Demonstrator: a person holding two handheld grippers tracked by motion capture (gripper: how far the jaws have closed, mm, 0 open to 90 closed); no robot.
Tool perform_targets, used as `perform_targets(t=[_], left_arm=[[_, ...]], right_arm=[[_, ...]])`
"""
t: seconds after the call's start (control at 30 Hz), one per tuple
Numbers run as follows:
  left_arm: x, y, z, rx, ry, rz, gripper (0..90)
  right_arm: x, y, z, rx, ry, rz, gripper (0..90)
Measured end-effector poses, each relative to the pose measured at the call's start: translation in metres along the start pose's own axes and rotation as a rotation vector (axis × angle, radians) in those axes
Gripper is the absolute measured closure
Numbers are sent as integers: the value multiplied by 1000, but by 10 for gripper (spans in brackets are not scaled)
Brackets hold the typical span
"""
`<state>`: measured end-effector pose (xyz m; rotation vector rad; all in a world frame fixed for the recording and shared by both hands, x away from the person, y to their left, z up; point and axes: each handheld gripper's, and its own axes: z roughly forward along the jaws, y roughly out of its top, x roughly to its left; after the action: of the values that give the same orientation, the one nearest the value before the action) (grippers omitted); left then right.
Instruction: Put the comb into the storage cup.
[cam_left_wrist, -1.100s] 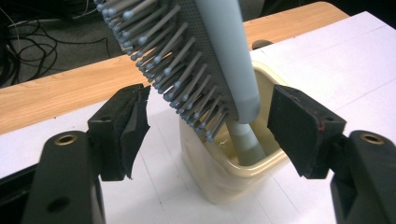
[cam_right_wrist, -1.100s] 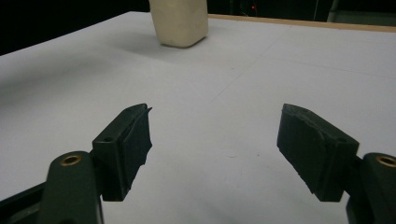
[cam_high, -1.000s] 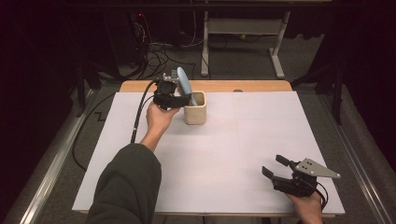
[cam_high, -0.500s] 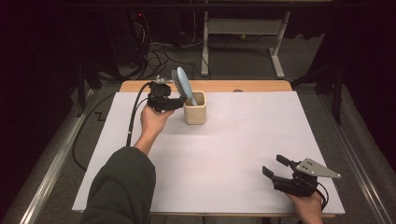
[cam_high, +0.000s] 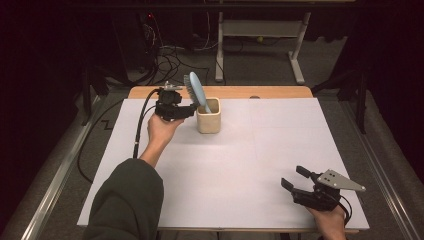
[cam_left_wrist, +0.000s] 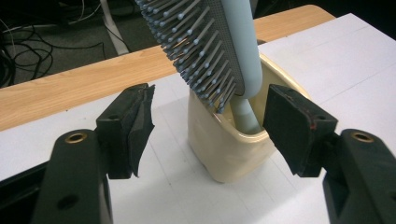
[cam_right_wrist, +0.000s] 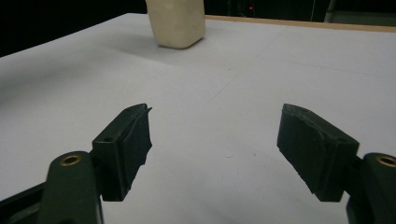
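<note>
1. Locate the hairbrush (cam_high: 195, 90). It stands handle-down in the cream cup (cam_high: 208, 119) near the far edge of the white table (cam_high: 240, 165), its blue head leaning up and to the left above the rim, bristles facing the left gripper (cam_high: 186, 111).
2. Check the left gripper. Its jaws stand apart and have just been closing. In the left gripper view the cup (cam_left_wrist: 229, 149) and the lower end of the brush head (cam_left_wrist: 205, 51) sit beyond the gap between the pads (cam_left_wrist: 135, 126); nothing is clamped.
3. Decide the grip point before you close further. The smooth blue neck (cam_left_wrist: 243, 107) just above the rim looks the safer choice; the bristles would probably flex and slip.
4. Approach so that one pad passes each side of the neck, clear of the cup wall, or the cup may tip.
5. Close firmly, then lift along the handle's lean.
6. Keep the right gripper (cam_high: 302, 186) parked near the table's front right corner, jaws apart and empty.
</note>
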<state>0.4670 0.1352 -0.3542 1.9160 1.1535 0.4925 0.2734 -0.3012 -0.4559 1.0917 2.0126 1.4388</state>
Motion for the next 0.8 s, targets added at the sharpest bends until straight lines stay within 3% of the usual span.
perform_targets(t=[0.8], left_arm=[[8, -6, -20, -19, -10, 0, 333]], right_arm=[[0, 0, -1, -3, -2, -2, 262]])
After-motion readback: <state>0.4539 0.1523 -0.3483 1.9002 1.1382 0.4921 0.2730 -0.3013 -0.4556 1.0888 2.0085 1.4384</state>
